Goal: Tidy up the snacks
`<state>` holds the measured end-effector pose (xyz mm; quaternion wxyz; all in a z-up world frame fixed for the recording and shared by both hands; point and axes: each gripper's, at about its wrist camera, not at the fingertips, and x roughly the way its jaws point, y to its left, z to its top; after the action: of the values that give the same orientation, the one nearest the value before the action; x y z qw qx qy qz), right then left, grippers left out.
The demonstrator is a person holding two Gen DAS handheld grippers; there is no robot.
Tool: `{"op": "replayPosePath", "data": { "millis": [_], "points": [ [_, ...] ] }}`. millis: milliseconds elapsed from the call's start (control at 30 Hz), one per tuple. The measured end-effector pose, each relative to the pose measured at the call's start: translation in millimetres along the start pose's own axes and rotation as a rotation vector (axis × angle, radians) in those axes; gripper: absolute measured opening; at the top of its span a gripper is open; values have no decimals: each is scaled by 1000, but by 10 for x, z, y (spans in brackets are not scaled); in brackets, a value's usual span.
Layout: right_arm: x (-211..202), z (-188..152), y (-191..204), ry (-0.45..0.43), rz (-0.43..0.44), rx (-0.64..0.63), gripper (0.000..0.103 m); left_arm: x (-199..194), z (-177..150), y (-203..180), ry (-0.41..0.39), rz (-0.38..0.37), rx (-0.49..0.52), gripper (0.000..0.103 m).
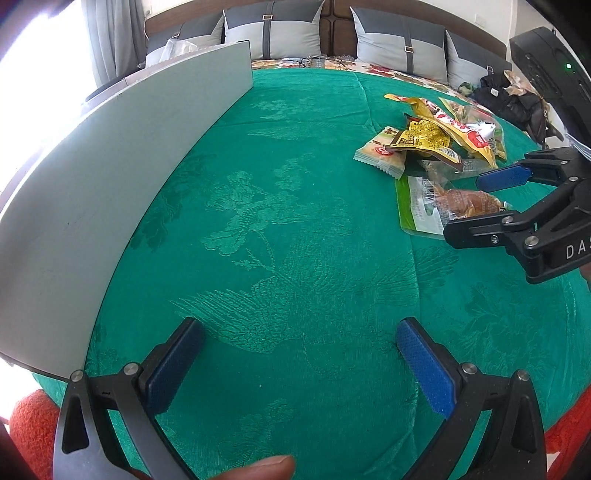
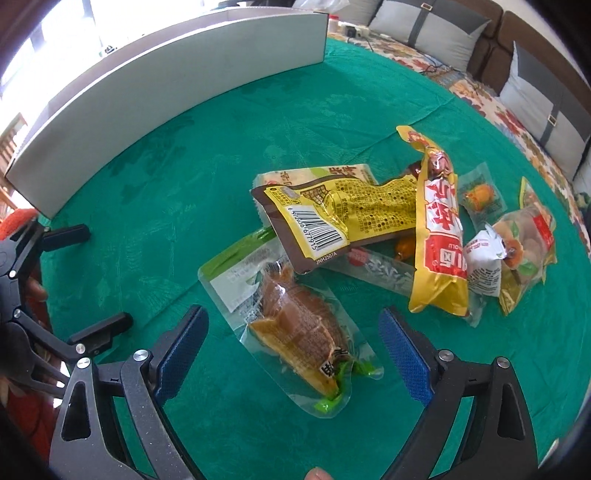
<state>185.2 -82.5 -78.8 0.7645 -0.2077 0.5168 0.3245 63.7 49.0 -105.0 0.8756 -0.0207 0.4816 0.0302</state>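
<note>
A heap of snack packets lies on the green cloth (image 2: 184, 177). Nearest is a clear packet with brown food (image 2: 295, 328), also in the left wrist view (image 1: 461, 203). Behind it lie a yellow barcode packet (image 2: 332, 221), a long yellow-red packet (image 2: 439, 236) and several small ones (image 2: 517, 243). My right gripper (image 2: 293, 352) is open, its jaws either side of the clear packet, just above it; it also shows in the left wrist view (image 1: 476, 205). My left gripper (image 1: 299, 365) is open and empty over bare cloth, left of the heap.
A long white box (image 1: 122, 155) stands on the cloth at the left, its wall also visible in the right wrist view (image 2: 177, 77). Grey pillows (image 1: 273, 33) and a floral bedspread (image 2: 480, 96) lie behind. Dark bags (image 1: 513, 96) sit at the far right.
</note>
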Motion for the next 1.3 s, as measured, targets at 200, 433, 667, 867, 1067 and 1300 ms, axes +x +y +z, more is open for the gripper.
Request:
{"op": "replayPosePath", "data": {
  "millis": [200, 433, 667, 867, 1067, 1300],
  "points": [
    [-92, -200, -4, 43, 13, 11, 67, -5, 4, 6, 3, -2, 2, 103],
    [-424, -1020, -316, 12, -154, 231, 68, -10, -2, -2, -8, -2, 2, 103],
    [-659, -1689, -880, -143, -317, 556, 74, -2, -3, 7, -42, -13, 16, 103],
    [-504, -1641, -845, -218, -335, 576, 84, 0, 41, 34, -2, -32, 33, 103],
    [-464, -1623, -842, -253, -356, 587, 87, 81, 632, 244, 24, -96, -49, 103],
    [-462, -1634, -831, -253, -355, 591, 89, 558, 1319, -42, 132, -90, 130, 103]
  ]
}}
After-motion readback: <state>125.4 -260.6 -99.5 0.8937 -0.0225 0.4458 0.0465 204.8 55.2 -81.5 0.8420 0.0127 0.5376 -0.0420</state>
